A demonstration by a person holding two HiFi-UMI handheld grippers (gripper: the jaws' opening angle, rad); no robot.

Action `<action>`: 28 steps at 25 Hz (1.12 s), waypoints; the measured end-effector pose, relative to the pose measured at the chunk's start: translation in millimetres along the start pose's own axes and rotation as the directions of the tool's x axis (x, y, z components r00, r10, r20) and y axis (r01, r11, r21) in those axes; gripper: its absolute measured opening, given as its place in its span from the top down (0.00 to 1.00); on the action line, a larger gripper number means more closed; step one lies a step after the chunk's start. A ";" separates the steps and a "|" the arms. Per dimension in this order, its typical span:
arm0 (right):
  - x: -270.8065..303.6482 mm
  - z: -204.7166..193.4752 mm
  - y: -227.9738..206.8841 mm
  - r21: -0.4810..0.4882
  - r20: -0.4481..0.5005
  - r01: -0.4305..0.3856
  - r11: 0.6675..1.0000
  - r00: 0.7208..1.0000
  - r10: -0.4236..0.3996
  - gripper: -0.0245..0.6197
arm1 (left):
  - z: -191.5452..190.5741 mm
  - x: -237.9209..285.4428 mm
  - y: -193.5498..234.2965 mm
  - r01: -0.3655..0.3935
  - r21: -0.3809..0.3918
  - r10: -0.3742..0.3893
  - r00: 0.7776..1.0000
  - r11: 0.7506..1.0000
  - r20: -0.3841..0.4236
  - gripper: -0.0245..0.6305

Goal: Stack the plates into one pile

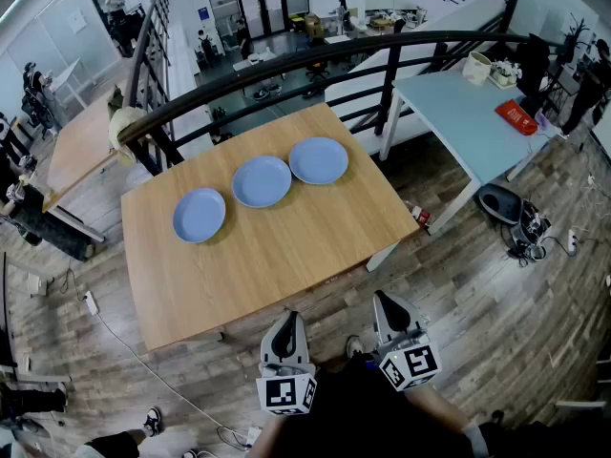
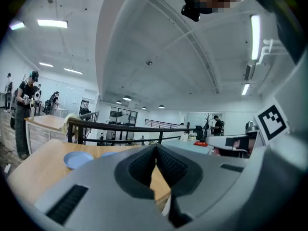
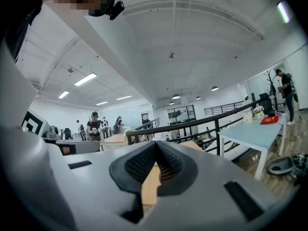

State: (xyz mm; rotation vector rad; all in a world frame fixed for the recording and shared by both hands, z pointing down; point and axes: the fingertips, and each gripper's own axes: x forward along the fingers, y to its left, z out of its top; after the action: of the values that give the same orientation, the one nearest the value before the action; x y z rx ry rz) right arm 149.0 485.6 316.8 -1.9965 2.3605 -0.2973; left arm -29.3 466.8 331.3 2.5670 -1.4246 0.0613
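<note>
Three blue plates lie in a slanted row on the wooden table (image 1: 286, 256): the left plate (image 1: 199, 215), the middle plate (image 1: 261, 180) and the right plate (image 1: 318, 160). None overlaps another. My left gripper (image 1: 285, 324) and right gripper (image 1: 389, 305) are held close to the body, short of the table's near edge, both shut and empty. In the left gripper view the shut left gripper (image 2: 155, 148) points over the table, with one blue plate (image 2: 78, 160) at the left. In the right gripper view the right gripper (image 3: 156, 147) is shut too, and only a strip of table shows.
A black curved railing (image 1: 315, 55) runs behind the table. A light blue table (image 1: 458, 113) with a cup and a red item stands at the right. Cables and a bag (image 1: 501, 203) lie on the wooden floor. People stand in the background at the left.
</note>
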 end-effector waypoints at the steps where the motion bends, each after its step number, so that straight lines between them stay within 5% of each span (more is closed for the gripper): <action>1: -0.3 -0.8 0.6 0.000 0.001 0.000 1.000 1.000 0.000 0.92 | -0.2 -0.4 0.2 0.000 0.000 0.000 1.000 1.000 0.000 0.93; 28: -7.6 1.8 -44.9 0.009 0.001 -0.032 0.999 0.999 0.032 0.92 | -5.6 27.7 -37.1 -0.033 -0.010 0.033 0.999 0.999 0.008 0.93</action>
State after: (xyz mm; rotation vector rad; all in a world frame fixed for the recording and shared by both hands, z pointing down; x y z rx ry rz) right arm 194.2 485.8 321.8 -1.9527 2.3836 -0.3057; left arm 17.1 463.7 334.6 2.5387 -1.4671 0.0494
